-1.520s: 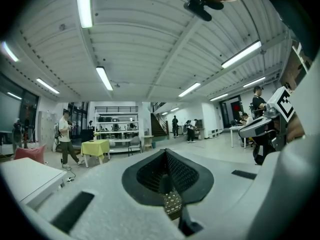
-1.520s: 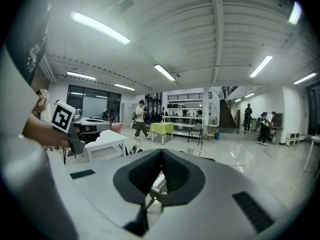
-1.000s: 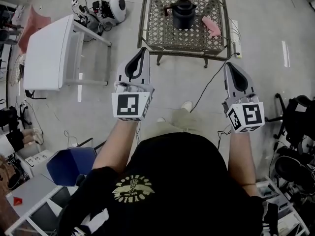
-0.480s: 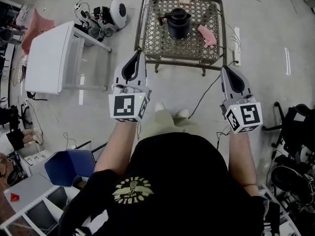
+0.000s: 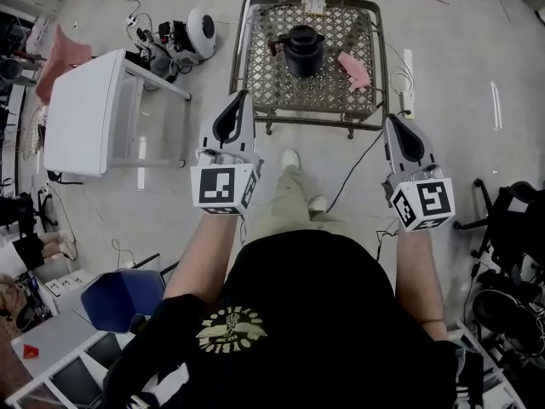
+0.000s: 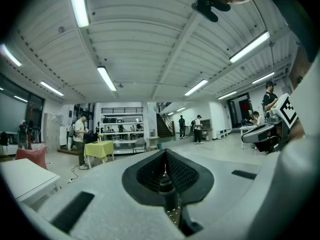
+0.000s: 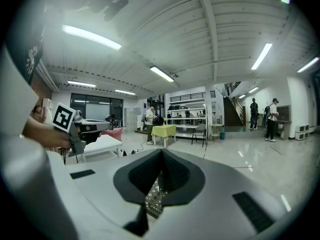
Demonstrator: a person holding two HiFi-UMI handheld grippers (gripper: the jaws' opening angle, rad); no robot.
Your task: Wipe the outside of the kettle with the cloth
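A black kettle stands near the back of a low metal lattice table. To its right on the same table lies a pink cloth. My left gripper is held over the floor at the table's front left corner, shut and empty; its tips meet in the left gripper view. Off the table's front right corner, my right gripper is shut too, holding nothing, with its tips together. Both point level towards the table. A strip of lattice shows below the right jaws.
A white table stands at the left with a round white device and cables behind it. A black cable runs across the floor from the lattice table. A blue chair is near left, and black chairs stand right. People stand far off.
The person has stepped forward, one foot now out in front. Both grippers have been carried along towards the lattice table, still shut and empty.
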